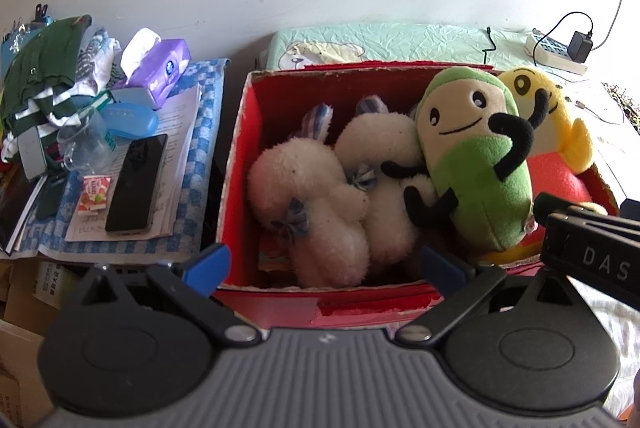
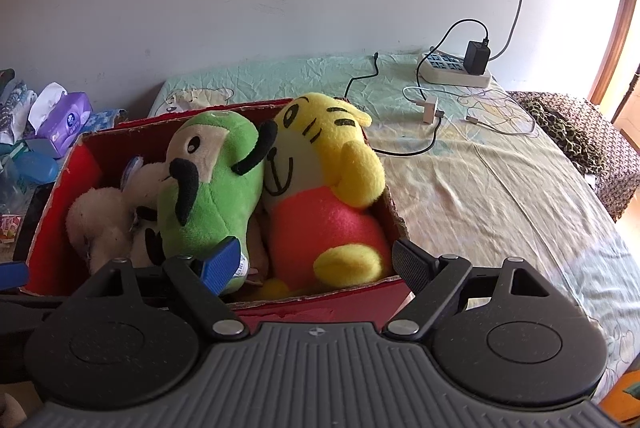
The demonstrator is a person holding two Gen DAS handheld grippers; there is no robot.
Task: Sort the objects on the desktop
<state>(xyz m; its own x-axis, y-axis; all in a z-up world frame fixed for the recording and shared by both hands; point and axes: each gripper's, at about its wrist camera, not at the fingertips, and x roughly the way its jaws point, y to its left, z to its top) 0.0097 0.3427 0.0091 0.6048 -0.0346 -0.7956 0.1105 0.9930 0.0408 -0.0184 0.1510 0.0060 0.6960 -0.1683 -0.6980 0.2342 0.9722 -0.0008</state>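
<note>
Left wrist view has the red cardboard box (image 1: pixel 240 155) filling the middle of the frame, and it's packed: two white fluffy plush toys (image 1: pixel 316 203) lie tangled on the left side of it, a green bean-shaped plush (image 1: pixel 476 163) leans upright at centre right, and a yellow tiger plush (image 1: pixel 552 119) sits wedged behind it at the far right. Left hand-held gripper (image 1: pixel 326 260) hangs at the box's near edge with its blue-tipped fingers spread wide, nothing between them. Upper left is a cluttered pile: purple tissue pack (image 1: pixel 164 67), black phone (image 1: pixel 136 183) on papers, green clothing (image 1: pixel 44 67).

Right wrist view shows the tiger plush (image 2: pixel 320 187) pressed against the green one (image 2: pixel 208 187) at the box's right end. Right hand-held gripper (image 2: pixel 316 268) is also wide open and empty, straddling the near wall. Power strip (image 2: pixel 456 67) with a charger sits on the bed (image 2: pixel 500 195) at upper right.
</note>
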